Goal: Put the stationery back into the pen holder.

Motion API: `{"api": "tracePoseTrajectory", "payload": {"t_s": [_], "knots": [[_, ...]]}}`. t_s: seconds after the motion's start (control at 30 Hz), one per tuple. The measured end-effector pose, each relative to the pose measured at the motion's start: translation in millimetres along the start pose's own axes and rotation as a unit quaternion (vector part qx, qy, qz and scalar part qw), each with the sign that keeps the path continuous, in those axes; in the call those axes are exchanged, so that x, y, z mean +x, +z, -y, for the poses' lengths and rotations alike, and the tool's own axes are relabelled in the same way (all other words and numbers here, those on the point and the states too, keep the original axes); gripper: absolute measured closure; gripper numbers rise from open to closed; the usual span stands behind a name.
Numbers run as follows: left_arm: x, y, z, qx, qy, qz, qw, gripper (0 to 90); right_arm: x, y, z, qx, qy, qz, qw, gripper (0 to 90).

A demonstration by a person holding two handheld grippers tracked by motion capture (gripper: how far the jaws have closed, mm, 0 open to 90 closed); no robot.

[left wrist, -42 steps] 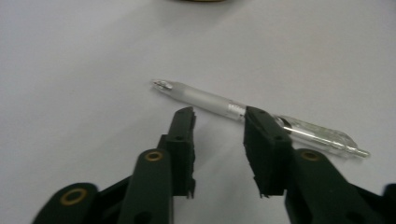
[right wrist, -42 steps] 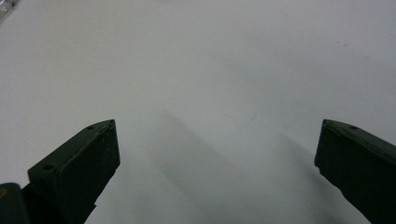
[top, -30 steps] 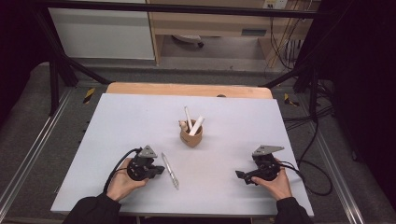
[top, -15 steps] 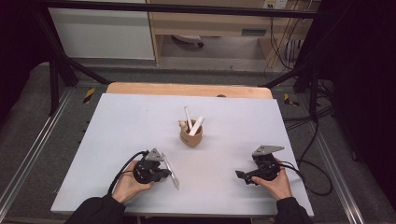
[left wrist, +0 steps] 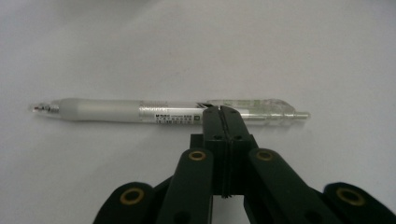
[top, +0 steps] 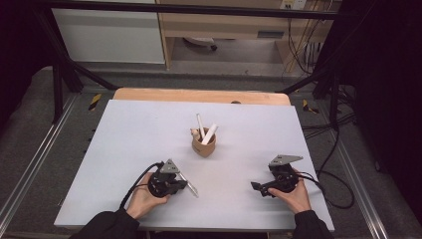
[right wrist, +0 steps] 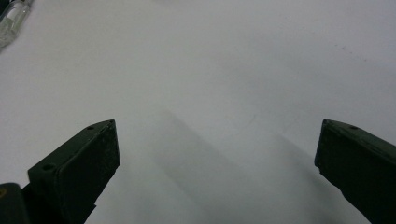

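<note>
A clear pen (left wrist: 140, 111) with a frosted grip lies flat on the white table (top: 149, 134), crosswise in front of my left gripper (left wrist: 221, 109). The jaws are pressed together, their tips at the pen's clip end, with nothing between them. From above, the left gripper (top: 182, 184) points right at the pen (top: 193, 189). My right gripper (top: 257, 187) rests on the table at the right with its jaws wide apart. In its own view the right gripper (right wrist: 215, 140) has bare table between the jaws, and the pen's end (right wrist: 11, 18) shows at the top left.
A small brown cup (top: 204, 145) holding two white sticks and a small figure stands mid-table, beyond both grippers. A wooden strip (top: 199, 95) runs along the table's far edge. Cables (top: 333, 194) trail off the right side.
My left hand has slid a little to the right, bringing its shut jaws up against the pen. The right hand has stayed put.
</note>
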State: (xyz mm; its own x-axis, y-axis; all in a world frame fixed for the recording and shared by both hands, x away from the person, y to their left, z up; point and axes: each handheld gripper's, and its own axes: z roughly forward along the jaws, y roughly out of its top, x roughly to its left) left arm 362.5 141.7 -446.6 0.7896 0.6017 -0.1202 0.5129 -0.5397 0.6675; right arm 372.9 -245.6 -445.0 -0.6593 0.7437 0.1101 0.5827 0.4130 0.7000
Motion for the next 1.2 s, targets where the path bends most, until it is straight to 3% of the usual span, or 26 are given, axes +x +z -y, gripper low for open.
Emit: {"api": "tracePoseTrajectory", "payload": {"t_s": [0.4, 0.63, 0.87, 1.2], "knots": [[-3.3, 13.2, -5.4, -0.032, -0.003, -0.019, 0.9993, 89.6, -0.2, -0.5, -0.7, 0.001, 0.002, -0.001, 1.0, 0.7], [-4.6, 11.5, -5.2, -0.027, 0.009, -0.022, 0.9994, 89.2, -0.2, -0.3, -1.0, 0.0, 0.0, -0.001, 1.0, 0.8], [0.9, -10.8, -0.3, -0.024, 0.014, -0.026, 0.9993, 79.3, 2.7, -0.3, -3.1, 0.004, -0.003, 0.002, 1.0, 0.8], [33.7, -50.7, 15.3, -0.059, -0.006, -0.052, 0.9969, 55.0, 16.9, 9.2, -15.7, 0.007, -0.018, -0.002, 0.9998, 0.8]]}}
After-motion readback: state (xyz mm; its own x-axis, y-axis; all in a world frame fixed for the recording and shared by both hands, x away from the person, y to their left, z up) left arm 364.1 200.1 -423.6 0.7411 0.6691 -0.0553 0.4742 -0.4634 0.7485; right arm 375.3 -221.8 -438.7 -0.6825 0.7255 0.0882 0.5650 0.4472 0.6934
